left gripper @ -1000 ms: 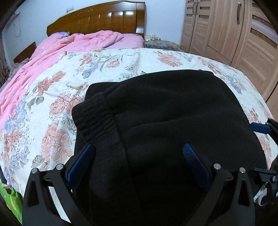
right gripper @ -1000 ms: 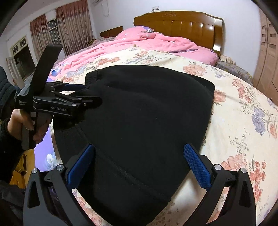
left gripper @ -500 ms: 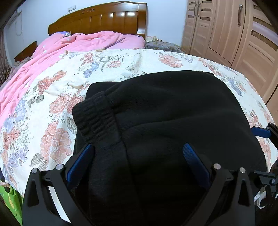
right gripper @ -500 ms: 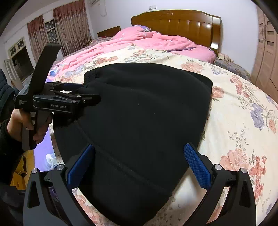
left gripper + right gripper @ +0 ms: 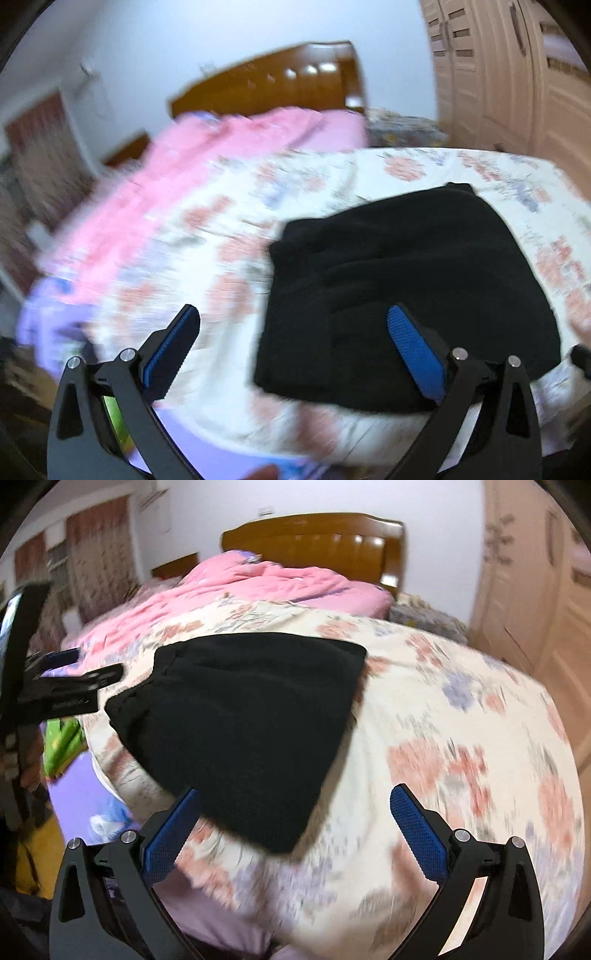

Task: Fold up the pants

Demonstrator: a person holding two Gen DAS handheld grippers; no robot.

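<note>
In the left wrist view the left gripper (image 5: 291,343) hangs with its jaws spread wide and nothing between them. Its left finger is over the flowered bedspread (image 5: 229,236); its right finger is over the near edge of the pants (image 5: 417,280). The pants are a black, folded bundle that lies flat near the foot of the bed, from about 12 to 2 o'clock of this gripper, long axis running away toward the headboard (image 5: 280,85).

In the right wrist view the right gripper (image 5: 295,825) is likewise wide open and empty. The pants (image 5: 243,709) lie at 11 o'clock of it, their near corner just above its left finger, the elastic waistband end toward 9 o'clock.

The picture is blurred, so fine creases cannot be read. The bundle looks already folded; both grippers seem about equally near it.
</note>
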